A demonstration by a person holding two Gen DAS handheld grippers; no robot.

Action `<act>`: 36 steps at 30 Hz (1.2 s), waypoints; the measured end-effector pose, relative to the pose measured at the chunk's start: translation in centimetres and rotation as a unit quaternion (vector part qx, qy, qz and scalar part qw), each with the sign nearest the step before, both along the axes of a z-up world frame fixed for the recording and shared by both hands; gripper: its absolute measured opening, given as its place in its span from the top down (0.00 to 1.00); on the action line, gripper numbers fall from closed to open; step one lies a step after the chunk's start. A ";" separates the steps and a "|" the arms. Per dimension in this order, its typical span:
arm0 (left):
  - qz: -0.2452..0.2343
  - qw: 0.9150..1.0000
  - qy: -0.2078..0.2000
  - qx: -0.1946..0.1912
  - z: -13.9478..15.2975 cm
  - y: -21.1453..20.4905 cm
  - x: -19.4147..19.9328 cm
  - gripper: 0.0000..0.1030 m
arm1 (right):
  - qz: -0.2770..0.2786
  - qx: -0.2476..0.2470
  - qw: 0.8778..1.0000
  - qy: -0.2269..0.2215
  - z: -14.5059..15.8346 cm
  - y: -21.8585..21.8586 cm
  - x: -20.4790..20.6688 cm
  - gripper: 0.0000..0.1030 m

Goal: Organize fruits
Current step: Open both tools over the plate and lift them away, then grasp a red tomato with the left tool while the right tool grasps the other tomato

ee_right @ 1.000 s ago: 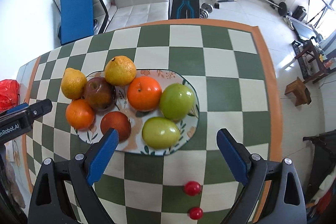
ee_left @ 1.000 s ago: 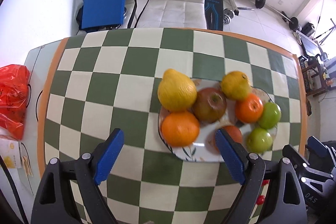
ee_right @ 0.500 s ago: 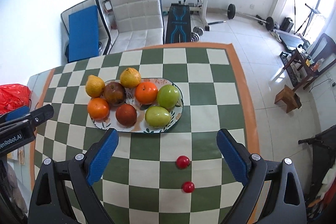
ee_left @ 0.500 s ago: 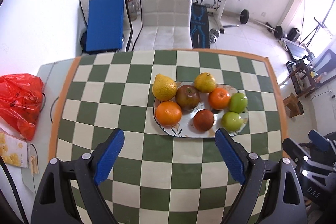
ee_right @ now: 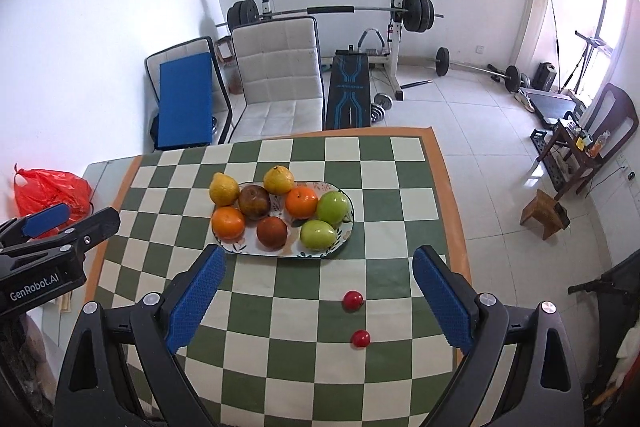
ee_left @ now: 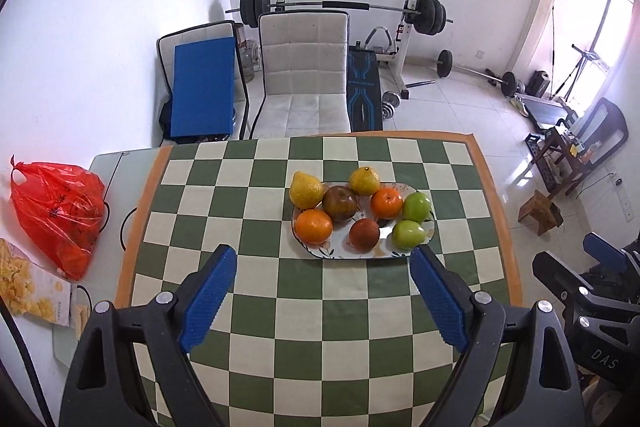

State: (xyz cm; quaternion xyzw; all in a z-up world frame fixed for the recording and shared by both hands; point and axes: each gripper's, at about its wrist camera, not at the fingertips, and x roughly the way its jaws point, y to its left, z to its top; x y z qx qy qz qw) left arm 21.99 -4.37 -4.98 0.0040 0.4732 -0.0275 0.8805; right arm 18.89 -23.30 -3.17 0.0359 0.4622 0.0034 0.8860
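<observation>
Checked green-and-cream tablecloth carries a plate piled with fruit, two small red fruits loose nearby — both the left gripper and right gripper gape wide, empty, so the right should probably drop straight over one.

Eight fruits fill the oval plate; two red fruits lie nearby.

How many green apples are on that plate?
2. One green apple sits at the plate's right end, the other green apple just in front of it. None seems hidden.
</observation>
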 end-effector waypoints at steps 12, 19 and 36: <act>-0.012 1.000 -0.011 -0.005 1.4 -0.3 -2.6 0.14 | -0.002 0.006 1.000 -0.017 3.0 0.6 -3.0 0.06; -0.013 1.000 -0.015 -0.005 1.6 -0.2 -3.1 0.14 | -0.011 0.009 1.000 -0.016 3.1 0.9 -4.1 0.06; -0.013 0.999 0.028 0.030 -4.7 -1.5 -1.1 0.00 | -0.103 0.087 0.987 0.083 -9.5 -6.5 -2.2 0.04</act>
